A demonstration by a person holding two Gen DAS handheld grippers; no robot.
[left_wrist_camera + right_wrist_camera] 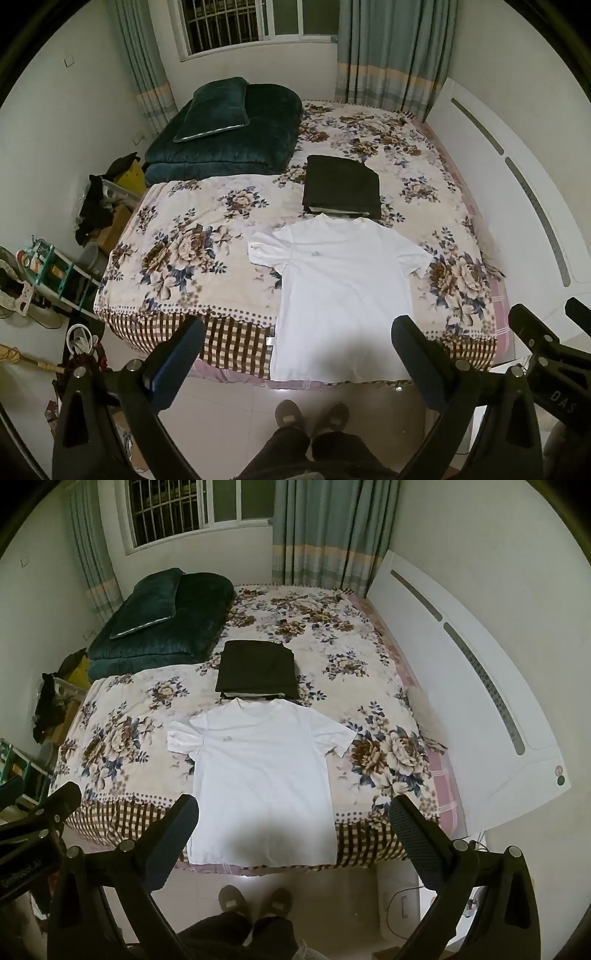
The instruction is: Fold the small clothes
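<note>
A white T-shirt (341, 291) lies flat and unfolded on the flowered bed cover (192, 243), collar away from me, its hem hanging over the near edge. It also shows in the right wrist view (258, 771). A stack of folded dark clothes (341, 184) sits just beyond the collar, also in the right wrist view (257, 670). My left gripper (299, 332) is open and empty, held above the shirt's hem. My right gripper (293, 810) is open and empty, also over the hem. The right gripper's edge shows at the right of the left wrist view.
A dark green quilt with a pillow (225, 129) lies at the bed's far left. A white headboard (461, 686) runs along the right. Clutter and a shelf (55, 273) stand left of the bed. My feet (312, 417) stand on tiled floor.
</note>
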